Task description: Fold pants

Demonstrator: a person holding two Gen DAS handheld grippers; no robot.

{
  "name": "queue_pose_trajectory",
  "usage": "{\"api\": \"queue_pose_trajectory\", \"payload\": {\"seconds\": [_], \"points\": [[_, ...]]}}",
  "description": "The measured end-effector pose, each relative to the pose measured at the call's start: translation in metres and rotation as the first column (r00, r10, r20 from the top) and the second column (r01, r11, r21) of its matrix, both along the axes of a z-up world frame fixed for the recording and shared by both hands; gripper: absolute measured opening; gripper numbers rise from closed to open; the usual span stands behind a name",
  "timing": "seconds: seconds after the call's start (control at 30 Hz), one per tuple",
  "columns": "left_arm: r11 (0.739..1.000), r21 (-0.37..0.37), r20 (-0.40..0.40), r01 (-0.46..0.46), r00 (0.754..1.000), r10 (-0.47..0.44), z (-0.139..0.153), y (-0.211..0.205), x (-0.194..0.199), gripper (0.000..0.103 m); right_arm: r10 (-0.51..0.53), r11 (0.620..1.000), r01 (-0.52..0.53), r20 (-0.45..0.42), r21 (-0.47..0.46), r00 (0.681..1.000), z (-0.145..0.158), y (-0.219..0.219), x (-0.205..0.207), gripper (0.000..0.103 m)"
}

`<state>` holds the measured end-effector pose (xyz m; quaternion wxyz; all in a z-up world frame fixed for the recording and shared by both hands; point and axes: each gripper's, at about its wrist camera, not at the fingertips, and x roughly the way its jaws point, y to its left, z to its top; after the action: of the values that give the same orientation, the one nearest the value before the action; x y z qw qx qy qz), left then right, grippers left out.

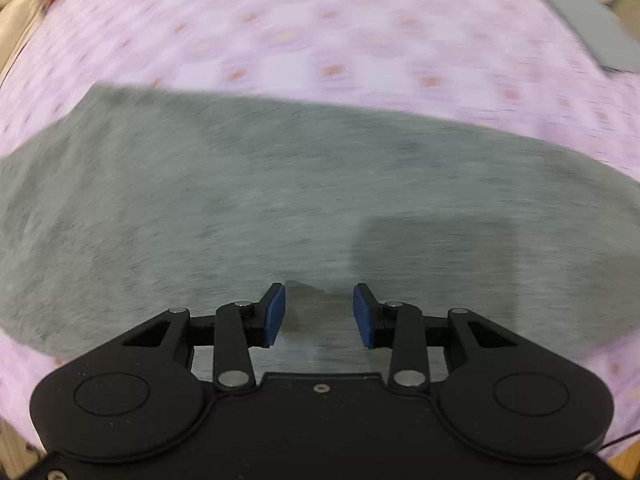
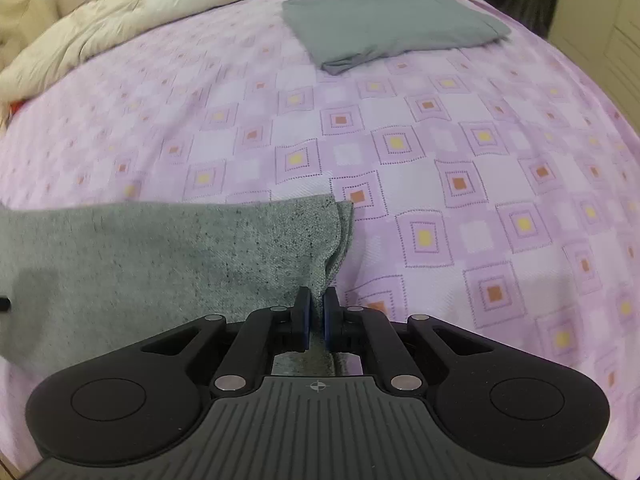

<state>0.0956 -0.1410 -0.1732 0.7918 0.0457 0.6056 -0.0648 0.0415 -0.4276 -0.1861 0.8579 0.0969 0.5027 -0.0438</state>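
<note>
Blur smears the left wrist view. Grey pants (image 1: pixel 304 208) lie flat across a pink patterned bedsheet (image 1: pixel 320 32), filling the middle band from nine o'clock to three o'clock. The left gripper (image 1: pixel 319 314) hangs over the fabric at six o'clock, jaws apart with nothing between the blue pads (image 1: pixel 275 316). A folded grey garment (image 1: pixel 580 20) shows at one o'clock.

In the right wrist view, the right gripper (image 2: pixel 317 316) sits at six o'clock, jaws clamped on the pants' (image 2: pixel 160 264) end edge, cloth bunched between them. The pants stretch toward nine o'clock on the sheet (image 2: pixel 480 184). The folded garment (image 2: pixel 392 24) lies at twelve o'clock, a cream duvet (image 2: pixel 120 28) at eleven.
</note>
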Motion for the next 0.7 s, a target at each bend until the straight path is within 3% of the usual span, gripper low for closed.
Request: {"api": "queue_pose_trajectory", "payload": {"seconds": [0.23, 0.37, 0.57, 0.7], "points": [[0.992, -0.069, 0.03, 0.104, 0.994, -0.102, 0.005, -0.063, 0.016, 0.045, -0.017, 0.999, 0.018, -0.038, 0.028, 0.999, -0.005, -0.002, -0.002, 0.01], [0.99, -0.061, -0.001, 0.124, 0.992, -0.124, -0.013, -0.092, 0.039, 0.045, -0.054, 0.997, 0.057, -0.049, 0.057, 0.997, -0.007, -0.007, 0.001, 0.011], [0.995, -0.045, -0.039, 0.086, 0.995, -0.088, -0.019, -0.106, 0.075, 0.048, -0.059, 0.995, 0.063, -0.048, 0.08, 0.997, -0.009, -0.011, 0.0, 0.012], [0.992, -0.027, -0.052, 0.127, 0.99, -0.128, -0.018, -0.112, 0.086, 0.05, -0.06, 0.991, 0.065, -0.049, 0.113, 0.997, -0.012, -0.016, 0.001, 0.012]]}}
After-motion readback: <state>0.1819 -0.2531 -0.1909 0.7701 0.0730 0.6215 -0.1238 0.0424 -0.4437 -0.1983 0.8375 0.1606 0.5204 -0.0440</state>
